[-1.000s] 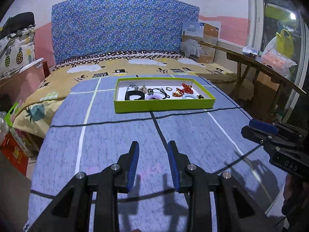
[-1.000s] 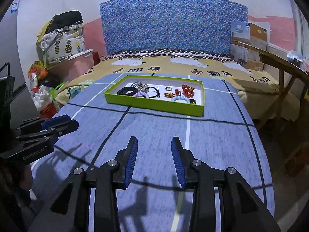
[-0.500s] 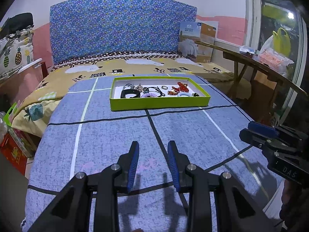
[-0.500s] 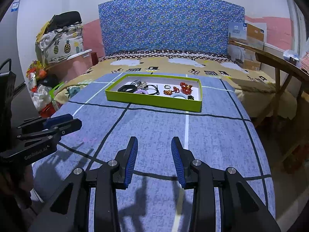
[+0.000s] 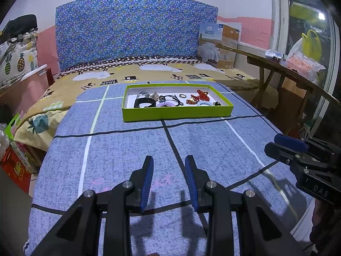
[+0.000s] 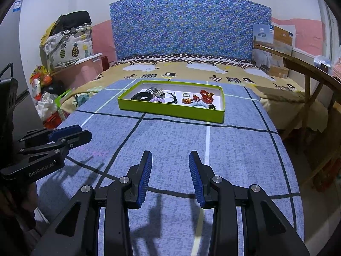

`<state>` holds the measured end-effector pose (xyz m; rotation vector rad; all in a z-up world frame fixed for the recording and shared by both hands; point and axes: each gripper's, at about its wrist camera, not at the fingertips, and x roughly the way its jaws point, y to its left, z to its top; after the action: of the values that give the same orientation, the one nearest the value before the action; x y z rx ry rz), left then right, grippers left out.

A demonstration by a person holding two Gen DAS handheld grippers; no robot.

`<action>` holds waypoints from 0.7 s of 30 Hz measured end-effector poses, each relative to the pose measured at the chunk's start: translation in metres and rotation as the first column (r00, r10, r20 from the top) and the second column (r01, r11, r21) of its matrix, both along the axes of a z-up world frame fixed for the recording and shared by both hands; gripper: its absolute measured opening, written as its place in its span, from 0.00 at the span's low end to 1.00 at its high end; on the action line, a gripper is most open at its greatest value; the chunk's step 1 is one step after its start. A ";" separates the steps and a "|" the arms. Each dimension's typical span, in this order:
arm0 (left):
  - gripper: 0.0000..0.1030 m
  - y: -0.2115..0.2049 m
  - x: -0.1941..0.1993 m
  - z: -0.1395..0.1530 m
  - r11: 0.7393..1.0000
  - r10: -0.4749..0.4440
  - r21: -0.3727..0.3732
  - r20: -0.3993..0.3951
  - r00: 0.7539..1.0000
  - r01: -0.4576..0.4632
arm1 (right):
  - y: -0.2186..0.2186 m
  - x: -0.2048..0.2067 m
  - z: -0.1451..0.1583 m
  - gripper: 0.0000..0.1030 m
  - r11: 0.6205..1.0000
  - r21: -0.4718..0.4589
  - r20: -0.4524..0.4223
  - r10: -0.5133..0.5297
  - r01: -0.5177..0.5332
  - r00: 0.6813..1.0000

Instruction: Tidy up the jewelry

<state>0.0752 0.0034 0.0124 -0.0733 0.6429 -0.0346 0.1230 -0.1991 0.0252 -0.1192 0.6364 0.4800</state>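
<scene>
Jewelry (image 5: 170,101) lay jumbled in a green tray (image 5: 177,114) toward the bed's far edge, well apart from both grippers. Left gripper (image 5: 169,179) and right gripper (image 6: 170,176) hung empty over the blue blanket (image 5: 127,149), jaws parted; a slow, centred approach over one piece looked wisest.

Behind the blue checked blanket (image 5: 132,149) stands a dotted blue headboard (image 5: 136,27); right of it a quilt box (image 5: 219,44) (cardboard); left, pineapple-print bag (image 6: 70,49).
</scene>
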 end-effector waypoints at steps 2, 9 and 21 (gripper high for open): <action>0.31 0.001 0.000 0.000 1.000 0.001 0.000 0.001 1.000 -0.001 | 0.000 0.000 0.000 0.36 1.000 -0.001 0.000 0.000 0.000 1.000; 0.31 0.004 -0.001 0.000 1.000 0.001 -0.002 -0.002 1.000 -0.001 | 0.001 0.000 -0.001 0.36 1.000 -0.001 -0.002 0.001 -0.001 1.000; 0.31 0.005 -0.001 0.000 1.000 0.007 0.004 -0.005 1.000 -0.007 | 0.002 -0.001 -0.001 0.36 1.000 -0.002 -0.004 0.001 -0.002 1.000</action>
<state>0.0738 0.0080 0.0126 -0.0715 0.6482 -0.0265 0.1219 -0.1974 0.0240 -0.1205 0.6408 0.4812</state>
